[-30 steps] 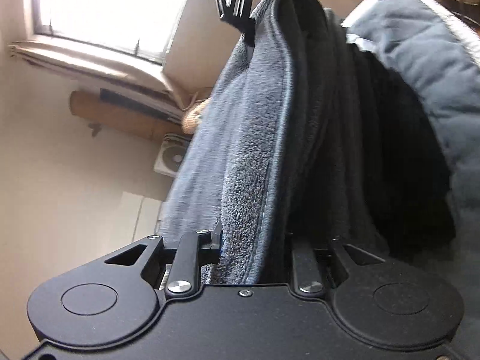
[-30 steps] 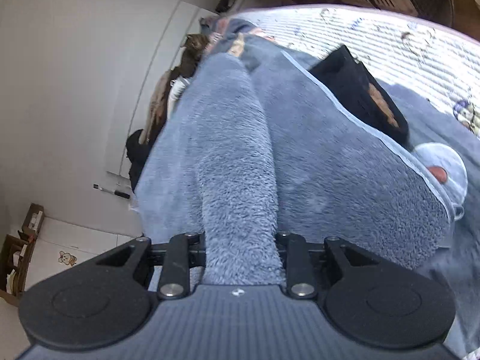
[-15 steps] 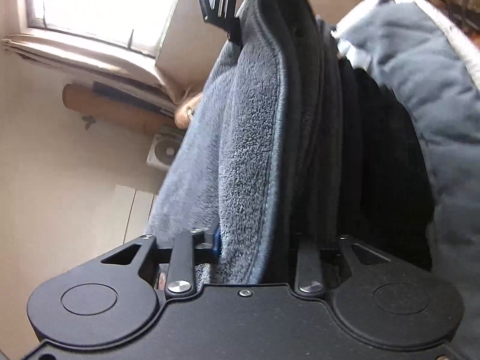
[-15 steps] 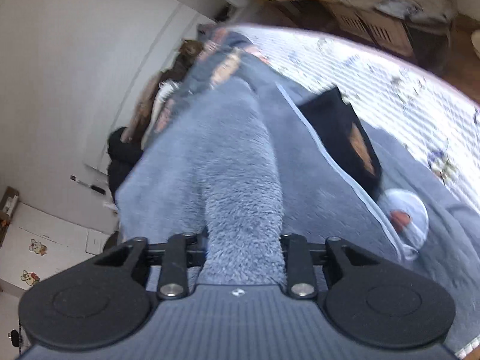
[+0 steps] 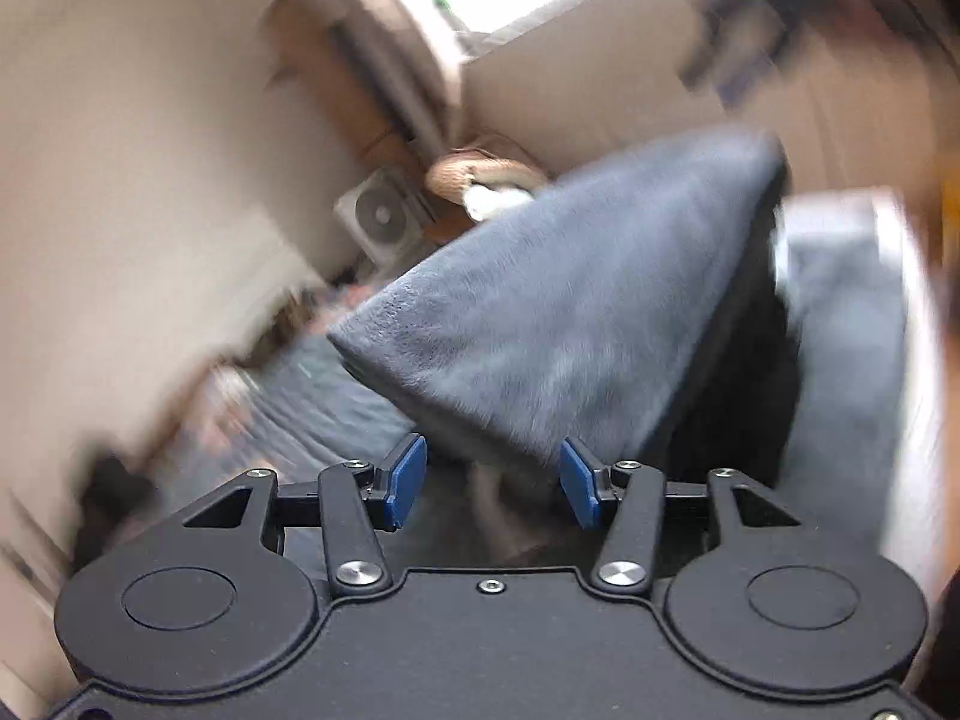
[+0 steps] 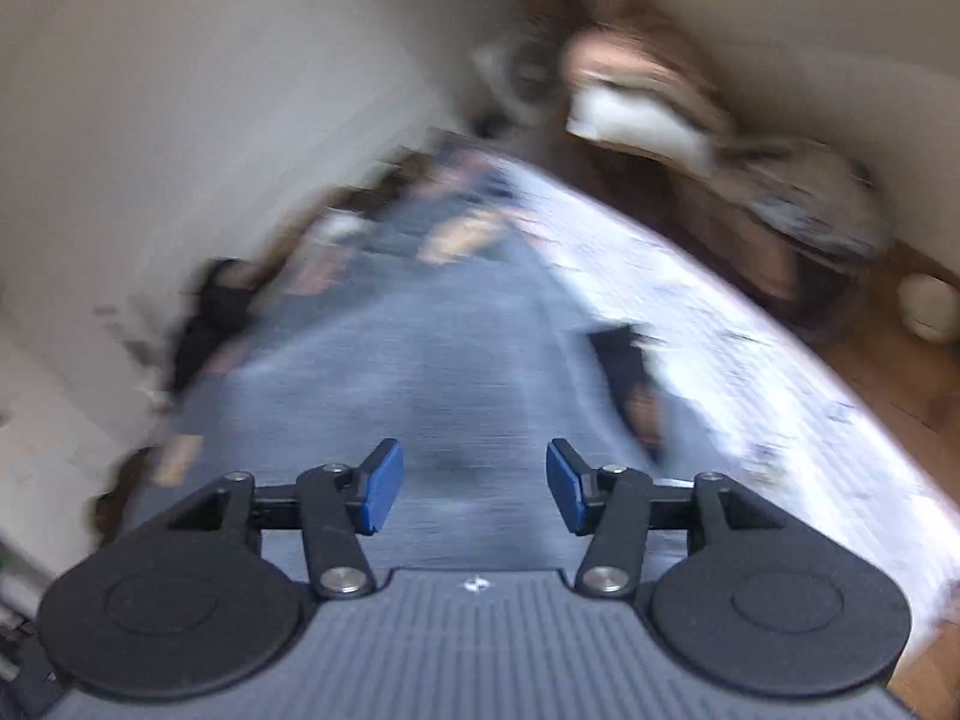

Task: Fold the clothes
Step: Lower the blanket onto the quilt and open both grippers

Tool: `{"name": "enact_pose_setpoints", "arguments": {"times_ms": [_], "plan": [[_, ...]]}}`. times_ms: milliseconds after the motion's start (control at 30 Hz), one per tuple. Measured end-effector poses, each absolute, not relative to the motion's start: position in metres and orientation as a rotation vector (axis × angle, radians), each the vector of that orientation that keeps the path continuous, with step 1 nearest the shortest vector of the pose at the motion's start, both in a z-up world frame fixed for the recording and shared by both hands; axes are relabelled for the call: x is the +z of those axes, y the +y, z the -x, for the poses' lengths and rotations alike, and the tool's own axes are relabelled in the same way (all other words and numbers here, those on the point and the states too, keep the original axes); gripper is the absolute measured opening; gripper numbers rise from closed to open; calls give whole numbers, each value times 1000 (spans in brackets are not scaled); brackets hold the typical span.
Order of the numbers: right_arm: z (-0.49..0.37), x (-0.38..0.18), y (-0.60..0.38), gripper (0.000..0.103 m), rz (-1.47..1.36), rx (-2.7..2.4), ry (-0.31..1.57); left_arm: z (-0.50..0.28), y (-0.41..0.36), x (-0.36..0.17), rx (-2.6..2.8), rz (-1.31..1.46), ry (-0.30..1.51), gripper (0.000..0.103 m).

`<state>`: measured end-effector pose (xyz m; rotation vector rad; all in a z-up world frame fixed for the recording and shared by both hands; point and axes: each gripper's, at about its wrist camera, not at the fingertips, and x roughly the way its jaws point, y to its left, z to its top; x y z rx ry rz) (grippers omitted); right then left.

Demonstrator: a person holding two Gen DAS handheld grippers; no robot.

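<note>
On the left, the left gripper (image 5: 492,483) has its jaws partway apart and opening. The blue pads (image 5: 405,480) stand clear of the fabric, so nothing is gripped. A corner of the grey fleece garment (image 5: 570,312) hangs just ahead of and above them, a folded edge pointing toward the camera. It looks freshly let go, probably so the fold can settle under its own weight. Behind it, a fan (image 5: 381,219) sits by the wall, blurred.

On the right, the right gripper (image 6: 474,489) is likewise half spread and opening, with only air between its pads (image 6: 378,495). Below it the same grey fleece lies stretched along the bed (image 6: 750,372), whose pale patterned cover shows bare to the right. A small dark item (image 6: 627,360) rests at the fleece's edge; the blur hides what it is. Judging by both releases, one fold has been laid down.
</note>
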<state>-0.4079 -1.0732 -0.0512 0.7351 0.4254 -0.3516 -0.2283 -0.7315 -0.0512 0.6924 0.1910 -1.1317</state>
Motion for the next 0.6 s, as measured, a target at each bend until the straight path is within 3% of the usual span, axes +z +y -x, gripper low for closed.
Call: {"name": "enact_pose_setpoints", "arguments": {"times_ms": [100, 300, 600], "plan": [[391, -50, -1045, 64, -702, -250, 408, 209, -749, -36, -1212, -431, 395, 50], [379, -97, -1055, 65, -771, -269, 471, 182, -803, -66, -1298, -160, 713, 50], [425, -142, -1084, 63, -832, -354, 424, 153, -788, -85, -1205, -97, 781, 50]]}}
